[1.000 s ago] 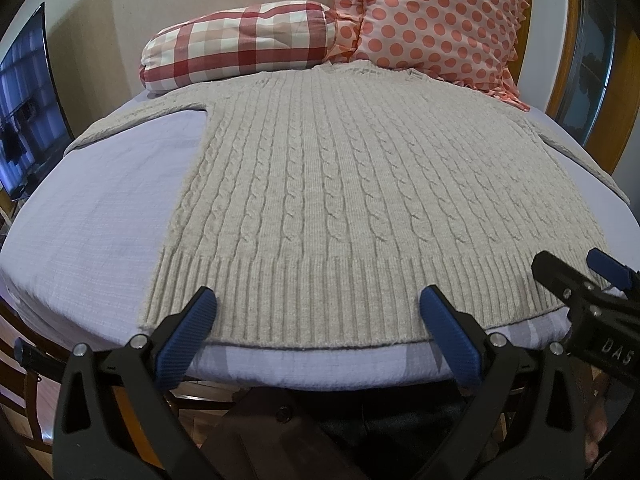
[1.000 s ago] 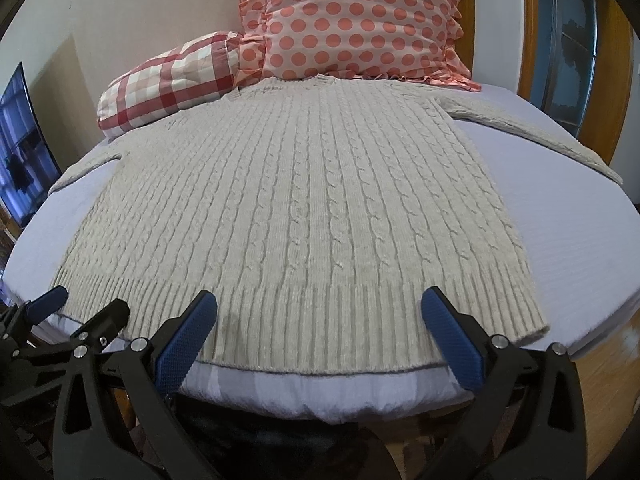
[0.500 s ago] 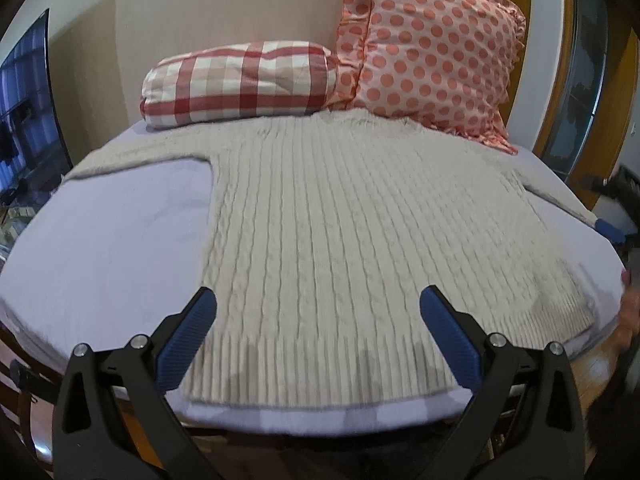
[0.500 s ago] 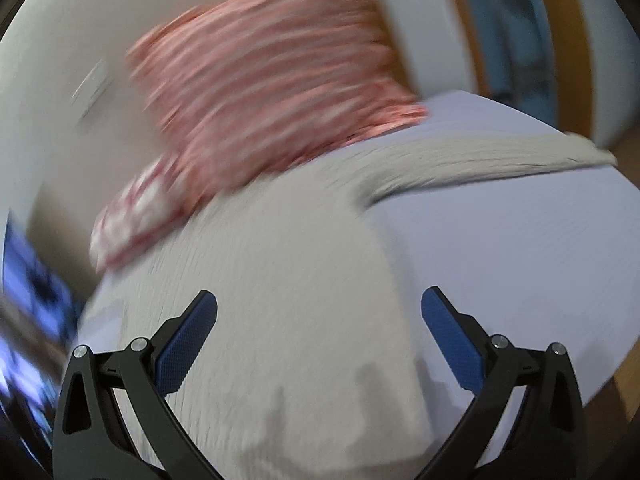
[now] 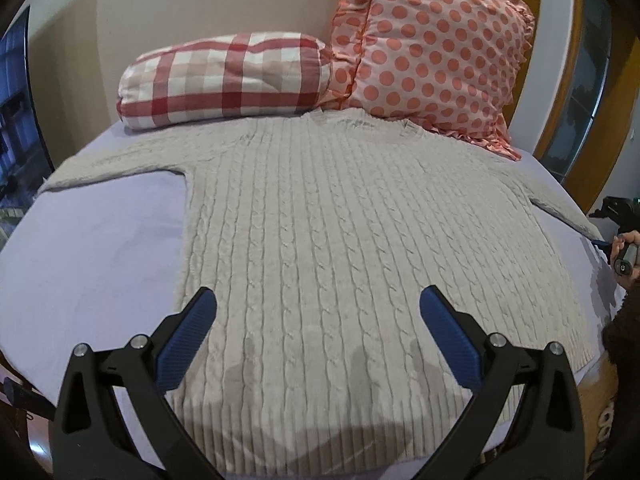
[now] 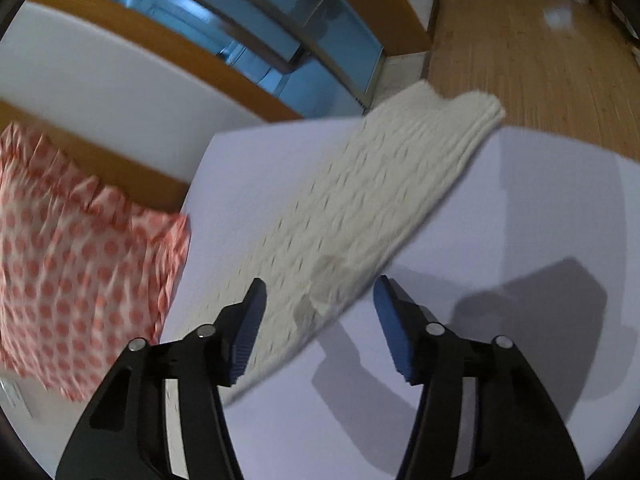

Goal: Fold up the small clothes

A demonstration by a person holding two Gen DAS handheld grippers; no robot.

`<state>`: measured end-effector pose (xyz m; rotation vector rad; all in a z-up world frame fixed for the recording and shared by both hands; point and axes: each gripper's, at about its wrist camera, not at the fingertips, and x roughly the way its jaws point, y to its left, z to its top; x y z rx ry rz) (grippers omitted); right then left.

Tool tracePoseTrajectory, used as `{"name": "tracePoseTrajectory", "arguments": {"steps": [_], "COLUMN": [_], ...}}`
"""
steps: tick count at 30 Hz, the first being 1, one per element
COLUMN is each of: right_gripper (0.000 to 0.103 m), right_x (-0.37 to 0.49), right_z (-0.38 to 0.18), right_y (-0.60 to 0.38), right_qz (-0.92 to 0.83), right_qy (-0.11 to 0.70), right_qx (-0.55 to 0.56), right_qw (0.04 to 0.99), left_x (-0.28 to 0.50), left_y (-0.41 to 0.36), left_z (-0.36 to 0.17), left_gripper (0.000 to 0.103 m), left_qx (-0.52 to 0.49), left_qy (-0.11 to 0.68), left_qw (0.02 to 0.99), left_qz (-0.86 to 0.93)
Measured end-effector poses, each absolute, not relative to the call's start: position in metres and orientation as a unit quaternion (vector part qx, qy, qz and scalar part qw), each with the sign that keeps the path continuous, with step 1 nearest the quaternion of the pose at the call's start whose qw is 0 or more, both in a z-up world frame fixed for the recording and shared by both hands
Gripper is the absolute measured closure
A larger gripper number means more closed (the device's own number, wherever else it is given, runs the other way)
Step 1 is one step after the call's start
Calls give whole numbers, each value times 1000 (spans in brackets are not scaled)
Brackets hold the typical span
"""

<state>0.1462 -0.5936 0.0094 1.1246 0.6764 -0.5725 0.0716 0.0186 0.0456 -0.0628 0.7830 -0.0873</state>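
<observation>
A cream cable-knit sweater [image 5: 340, 240] lies flat, face up, on a lilac sheet [image 5: 92, 256], sleeves spread to both sides. My left gripper [image 5: 318, 320] is open and empty, hovering over the sweater's lower body near the hem. My right gripper [image 6: 318, 316] is open and empty, just above the sweater's right sleeve [image 6: 360, 200], which lies across the sheet [image 6: 500, 320] with its cuff at the bed's edge. The right gripper also shows in the left wrist view [image 5: 618, 236] by that sleeve's end.
A red checked pillow [image 5: 228, 80] and a pink polka-dot pillow [image 5: 436, 60] stand at the head of the bed, the latter also in the right wrist view [image 6: 72, 264]. Wooden floor [image 6: 540, 60] lies beyond the bed edge. A dark screen [image 5: 16, 120] is at the left.
My right gripper swung from the hem out to the right sleeve and narrowed its opening. My left gripper moved forward over the sweater's lower body, staying open.
</observation>
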Motion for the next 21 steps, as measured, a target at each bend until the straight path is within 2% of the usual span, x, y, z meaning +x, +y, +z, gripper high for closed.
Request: {"name": "tracePoseTrajectory", "arguments": {"steps": [2,4,6,11,17,21], "right_gripper": [54,65,88,93,95,95], "right_x": [146,142,140,151,174,209], "right_z": [5,-1,-9,0,62,109], "right_y": [-601,-610,-621,-617,-578,-518], "right_qz": [-263,-266,-266,-261,-219,-141], "right_qy": [297,282,272,262,239,242], "right_qx": [527,545,563,527,424,359], "right_qw": [751,743,734,765,846,890], "left_x": [75,79,82,87,93,102], "left_y": [22,25,28,44,85,139], "left_z": [43,42,42,48,59,67], "left_gripper": [2,2,2,2,2,2], "left_qx": [-37,-42,-42,-45,-56,-102], "left_qy": [384,386,387,378,365,367], "left_qw": [921,920,920,924,929,923], "left_qz": [-45,-45,-42,-25,17,57]}}
